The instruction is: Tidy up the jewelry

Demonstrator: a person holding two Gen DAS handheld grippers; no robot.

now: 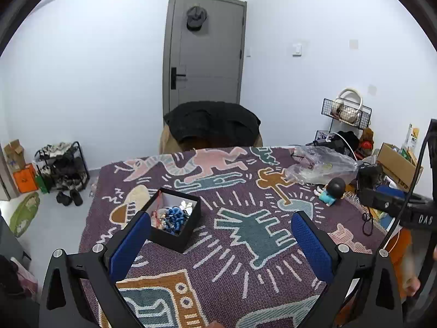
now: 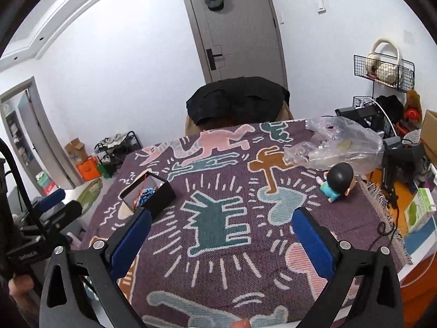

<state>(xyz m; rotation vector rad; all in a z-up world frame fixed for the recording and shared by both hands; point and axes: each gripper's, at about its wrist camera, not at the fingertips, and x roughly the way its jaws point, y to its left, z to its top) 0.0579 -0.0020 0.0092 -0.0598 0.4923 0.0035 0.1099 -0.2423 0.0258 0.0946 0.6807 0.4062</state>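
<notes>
I have both claws spread wide and holding nothing. My left claw [image 1: 221, 232] hangs above the patterned cloth [image 1: 245, 191] on the surface, its left finger [image 1: 131, 243] overlapping the near corner of the black box [image 1: 174, 218]. The box stands open with the jewelry [image 1: 172, 216] heaped inside. My right claw [image 2: 221, 232] hovers further right; a doll [image 2: 337, 181] and plastic bag [image 2: 336, 142] lie beyond.

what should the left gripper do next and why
Probably ease the left gripper forward and left toward the black box. Both grippers are open and hold nothing, and the only jewelry clearly in view is the tangled pile inside that box, which sits just beyond its left finger.
</notes>
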